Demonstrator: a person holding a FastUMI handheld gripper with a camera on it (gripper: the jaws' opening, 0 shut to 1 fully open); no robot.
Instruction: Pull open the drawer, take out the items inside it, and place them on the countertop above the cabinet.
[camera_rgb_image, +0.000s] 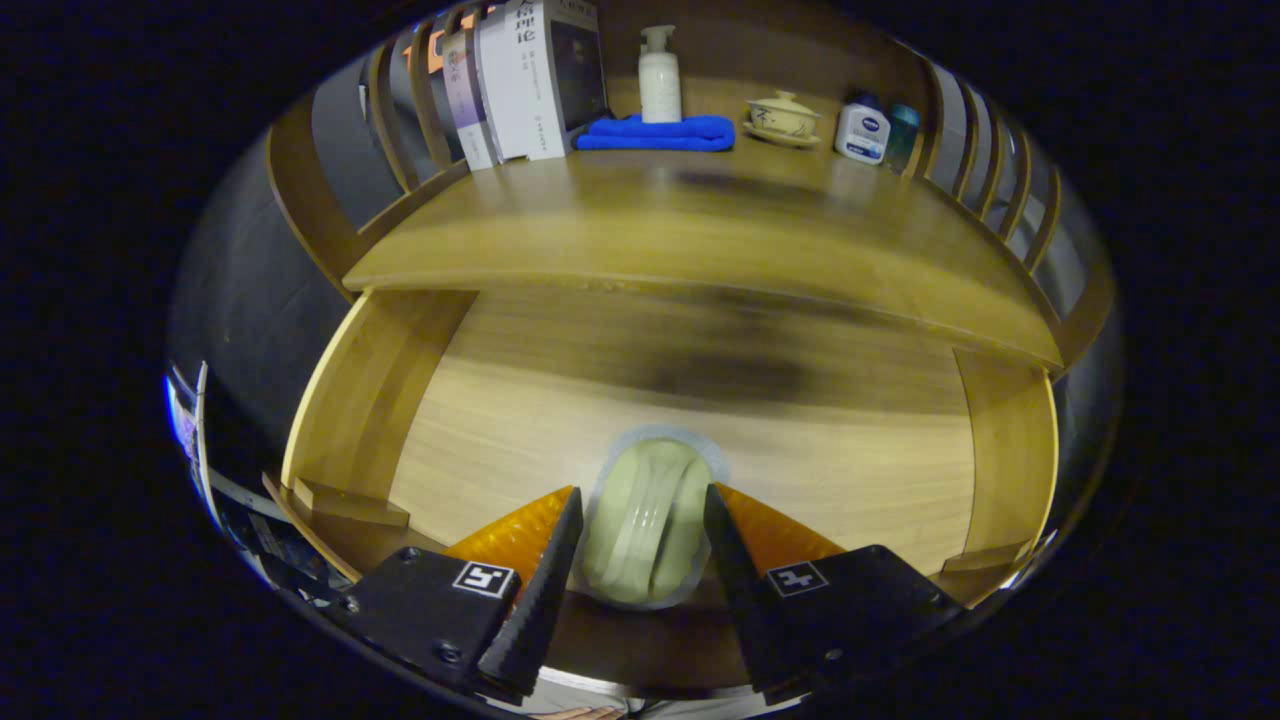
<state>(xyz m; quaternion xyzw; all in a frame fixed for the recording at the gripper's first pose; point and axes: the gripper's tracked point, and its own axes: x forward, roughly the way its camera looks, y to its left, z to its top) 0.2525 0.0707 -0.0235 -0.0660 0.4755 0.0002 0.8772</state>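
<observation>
Translucent ribbed packet (648, 520) pinched between fingers (555, 560), wooden drawer (690, 400)

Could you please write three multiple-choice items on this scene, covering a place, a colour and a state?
1. Where is the pale packet?
A. between the gripper fingers, over the open drawer
B. on the countertop
C. beside the books

2. What colour is the folded cloth under the pump bottle?
A. red
B. blue
C. white

3. What state is the drawer in?
A. shut
B. pulled open
C. taken out

Answers: 1 A, both fingers press the packet's sides above the drawer floor. 2 B, the cloth is plainly blue. 3 B, its inner floor and side walls show below the countertop edge.
</observation>
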